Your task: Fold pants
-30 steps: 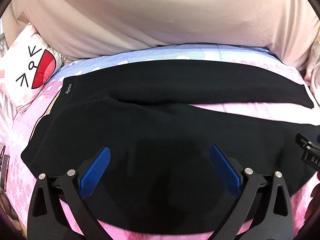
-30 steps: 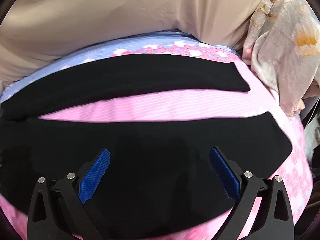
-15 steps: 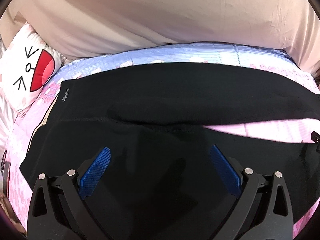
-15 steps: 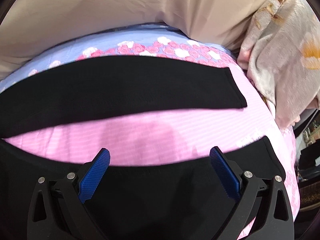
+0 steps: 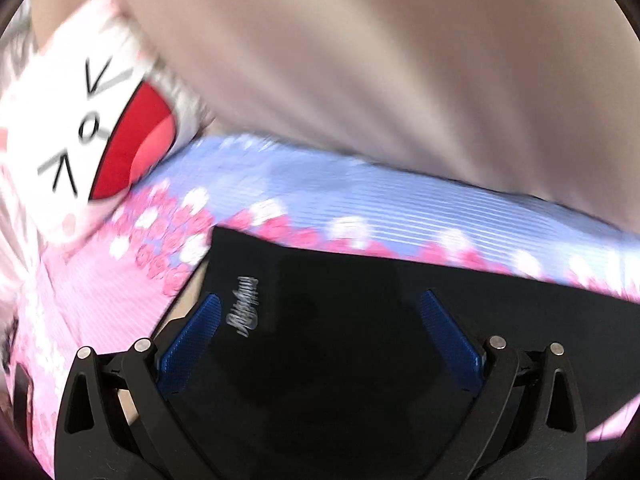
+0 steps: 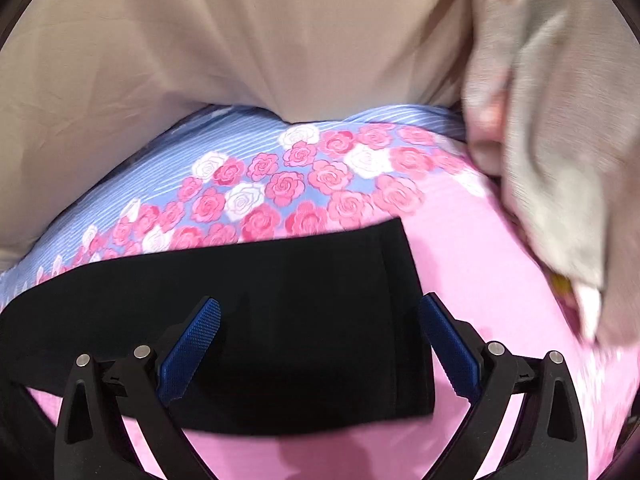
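The pants (image 5: 360, 340) are plain black with a flat, matte look, lying spread on the bed (image 6: 480, 264), whose sheet is pink near the camera and turns into a band of pink and white roses and then blue stripes farther back. In the left wrist view you get the waistband end: a squared-off corner at the left with a small pale script logo (image 5: 243, 306) printed on it, and the fabric runs off to the right under the tongs. That view is pretty motion-blurred, so fine detail is hard to read. It also shows a white cartoon-face pillow (image 5: 92, 128) with a big red mouth at the far left, which the other camera doesn't catch at all. The right wrist view is sharper and shows the opposite end, a leg cuff (image 6: 404, 312) with a straight hem cut off at the right, with bare pink sheet beyond it. Only this view shows the crumpled beige floral cloth (image 6: 560, 168) at the far right. Both views have a big beige sheet (image 6: 240, 40) draped behind the bed. The left tongs (image 5: 322, 336) are spread wide open over the waistband, gripping nothing, and the right tongs (image 6: 320, 340) are spread just as wide over the cuff, also empty.
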A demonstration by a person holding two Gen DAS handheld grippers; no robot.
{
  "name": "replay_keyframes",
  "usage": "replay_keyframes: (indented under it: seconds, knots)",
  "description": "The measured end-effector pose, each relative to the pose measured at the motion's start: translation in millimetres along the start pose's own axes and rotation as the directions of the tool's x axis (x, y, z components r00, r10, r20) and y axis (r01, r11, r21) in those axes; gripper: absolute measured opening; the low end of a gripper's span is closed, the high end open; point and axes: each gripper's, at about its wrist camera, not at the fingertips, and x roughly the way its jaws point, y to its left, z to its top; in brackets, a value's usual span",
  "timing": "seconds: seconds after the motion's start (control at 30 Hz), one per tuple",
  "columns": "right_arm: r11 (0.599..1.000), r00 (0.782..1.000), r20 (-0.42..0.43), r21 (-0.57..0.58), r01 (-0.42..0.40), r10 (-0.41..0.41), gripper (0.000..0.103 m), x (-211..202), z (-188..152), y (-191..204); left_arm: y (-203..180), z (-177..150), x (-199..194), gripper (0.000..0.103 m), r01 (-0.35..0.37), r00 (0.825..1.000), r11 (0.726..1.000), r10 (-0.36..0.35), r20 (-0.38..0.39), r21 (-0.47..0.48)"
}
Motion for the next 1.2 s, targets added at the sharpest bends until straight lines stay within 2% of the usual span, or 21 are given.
replay_keyframes:
  seconds: [0.1, 0.23, 0.3, 0.33, 0.4, 0.43, 0.47, 0.5, 0.53, 0.57, 0.6, 0.63, 0.67, 0.7, 0.83, 1.0, 1.13, 1.2]
  knots:
    - [0.999, 1.0, -0.025, -0.042, 0.011, -0.012, 0.097, 17, 9, 2, 29, 13, 28, 0.098, -0.012, 0.999, 0.999, 0.01, -0.035, -0.049]
    - [0.994, 0.999, -0.013, -0.1, 0.033, -0.035, 0.098, 29, 16, 16, 45, 17, 57, 0.098, -0.028, 0.997, 0.998, 0.024, -0.077, -0.048]
    - [0.991, 0.999, -0.004, -0.126, 0.046, -0.047, 0.091, 32, 17, 25, 47, 19, 71, 0.098, -0.046, 0.995, 0.998, 0.044, -0.086, -0.031]
    - [0.99, 0.999, -0.01, -0.139, 0.036, -0.037, 0.075, 34, 18, 28, 46, 19, 77, 0.098, -0.042, 0.995, 0.999, 0.039, -0.094, -0.03]
    - [0.99, 1.0, -0.012, -0.141, 0.019, -0.02, 0.069, 36, 20, 33, 49, 22, 93, 0.097, -0.009, 0.992, 0.998, 0.002, -0.125, -0.054]
    - [0.99, 1.0, -0.017, -0.143, 0.01, -0.012, 0.058, 37, 21, 34, 52, 22, 101, 0.094, 0.026, 0.988, 0.997, -0.037, -0.147, -0.076]
    - [0.99, 1.0, -0.021, -0.144, -0.005, 0.002, 0.046, 36, 22, 37, 55, 24, 105, 0.093, 0.024, 0.989, 0.996, -0.035, -0.141, -0.082]
    - [0.989, 1.0, -0.022, -0.147, -0.007, 0.004, 0.038, 36, 23, 39, 54, 26, 104, 0.082, 0.02, 0.991, 0.997, -0.03, -0.132, -0.073]
    - [0.989, 1.0, -0.024, -0.148, -0.006, 0.003, 0.024, 36, 23, 41, 53, 27, 102, 0.065, 0.004, 0.992, 0.998, -0.012, -0.126, -0.064]
    - [0.989, 1.0, -0.023, -0.15, -0.004, 0.001, 0.005, 34, 23, 42, 53, 29, 99, 0.059, 0.031, 0.991, 0.998, -0.039, -0.128, -0.062]
    - [0.989, 1.0, -0.025, -0.146, -0.008, 0.005, 0.004, 32, 24, 43, 54, 30, 93, 0.038, 0.069, 0.989, 0.995, -0.078, -0.127, -0.071]
    - [0.99, 1.0, -0.019, -0.141, -0.016, 0.013, 0.004, 28, 22, 41, 55, 31, 88, 0.03, 0.105, 0.984, 0.991, -0.116, -0.132, -0.081]
    - [0.99, 1.0, -0.004, -0.142, -0.015, 0.014, 0.004, 23, 22, 43, 55, 32, 83, 0.028, 0.112, 0.984, 0.99, -0.122, -0.126, -0.081]
    - [0.989, 1.0, 0.014, -0.145, -0.012, 0.014, 0.004, 18, 21, 44, 54, 32, 74, 0.02, 0.103, 0.988, 0.992, -0.11, -0.11, -0.068]
    - [0.989, 0.996, 0.079, -0.141, -0.036, 0.048, 0.004, -17, 19, 44, 53, 28, 21, 0.02, 0.106, 0.994, 0.993, -0.107, -0.025, -0.044]
    - [0.982, 0.979, 0.173, -0.168, -0.082, 0.112, 0.003, -88, 8, 43, 63, 12, -54, 0.02, 0.143, 0.988, 0.989, -0.14, 0.062, -0.048]
    - [0.973, 0.959, 0.232, -0.197, -0.117, 0.162, 0.003, -143, -17, 33, 80, -21, -125, 0.02, 0.179, 0.975, 0.984, -0.173, 0.138, -0.027]
    - [0.969, 0.952, 0.251, -0.215, -0.123, 0.176, 0.003, -164, -35, 30, 87, -42, -149, 0.02, 0.181, 0.972, 0.983, -0.177, 0.152, -0.016]
